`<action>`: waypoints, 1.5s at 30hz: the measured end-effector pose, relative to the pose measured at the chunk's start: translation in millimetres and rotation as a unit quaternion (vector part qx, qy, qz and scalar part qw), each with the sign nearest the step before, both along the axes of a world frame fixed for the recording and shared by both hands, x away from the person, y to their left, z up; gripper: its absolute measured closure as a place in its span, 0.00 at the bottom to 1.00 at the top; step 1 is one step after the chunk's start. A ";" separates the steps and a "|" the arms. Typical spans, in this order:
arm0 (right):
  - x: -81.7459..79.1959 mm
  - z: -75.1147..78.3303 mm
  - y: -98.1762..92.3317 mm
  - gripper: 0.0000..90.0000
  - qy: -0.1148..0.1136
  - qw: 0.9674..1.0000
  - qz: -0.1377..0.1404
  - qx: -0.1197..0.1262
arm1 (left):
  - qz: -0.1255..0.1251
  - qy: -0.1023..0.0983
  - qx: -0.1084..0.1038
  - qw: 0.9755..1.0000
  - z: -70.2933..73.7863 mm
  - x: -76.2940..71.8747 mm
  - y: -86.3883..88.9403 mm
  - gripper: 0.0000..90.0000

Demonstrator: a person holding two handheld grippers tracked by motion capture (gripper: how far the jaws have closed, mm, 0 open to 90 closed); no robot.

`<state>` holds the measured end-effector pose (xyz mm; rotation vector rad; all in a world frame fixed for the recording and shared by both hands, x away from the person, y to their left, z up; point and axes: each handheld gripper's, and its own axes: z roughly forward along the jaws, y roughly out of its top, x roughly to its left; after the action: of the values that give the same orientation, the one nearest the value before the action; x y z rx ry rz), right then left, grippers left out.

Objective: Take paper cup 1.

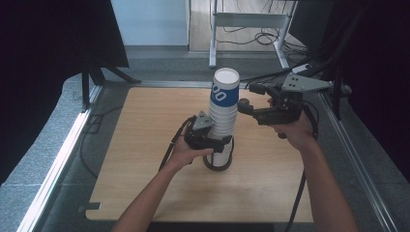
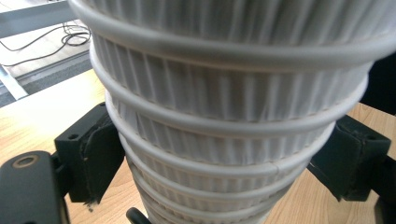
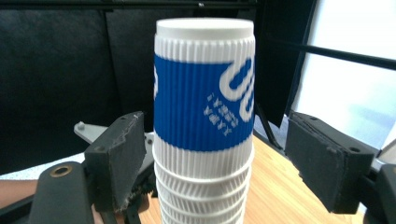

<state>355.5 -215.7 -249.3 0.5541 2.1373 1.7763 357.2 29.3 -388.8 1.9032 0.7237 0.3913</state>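
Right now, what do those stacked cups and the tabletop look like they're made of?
Stacked cups: probably paper, matte, with ribbed corrugated walls and rolled rims; the top one carries a blue printed band. Tabletop: light wood or wood-look laminate, smooth, with a visible grain pattern.

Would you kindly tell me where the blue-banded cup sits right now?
In the high view, the blue-banded cup tops the cup stack near the table's middle, upside down.

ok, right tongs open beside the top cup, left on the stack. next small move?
Probably close the right tongs on the top cup. Its blue band sits between the pads with a clear gap on one side, while the left tongs clamp the stack of cups low down, steadying it so the top cup could be pulled upward.
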 end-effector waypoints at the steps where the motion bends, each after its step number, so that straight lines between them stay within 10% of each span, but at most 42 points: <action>1: 0.2 1.0 0.1 0.23 0.000 1.000 0.002 0.003 | 0.000 0.000 0.000 1.000 0.0 0.0 0.0 0.14; 45: 35.6 17.6 55.4 0.16 0.024 0.999 0.030 -0.012 | 0.002 0.000 0.005 1.000 1.0 -0.8 -1.5 0.14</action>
<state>391.1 -160.3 -231.7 0.5378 2.2270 1.7830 356.4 27.8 -387.8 1.9108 0.7259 0.3985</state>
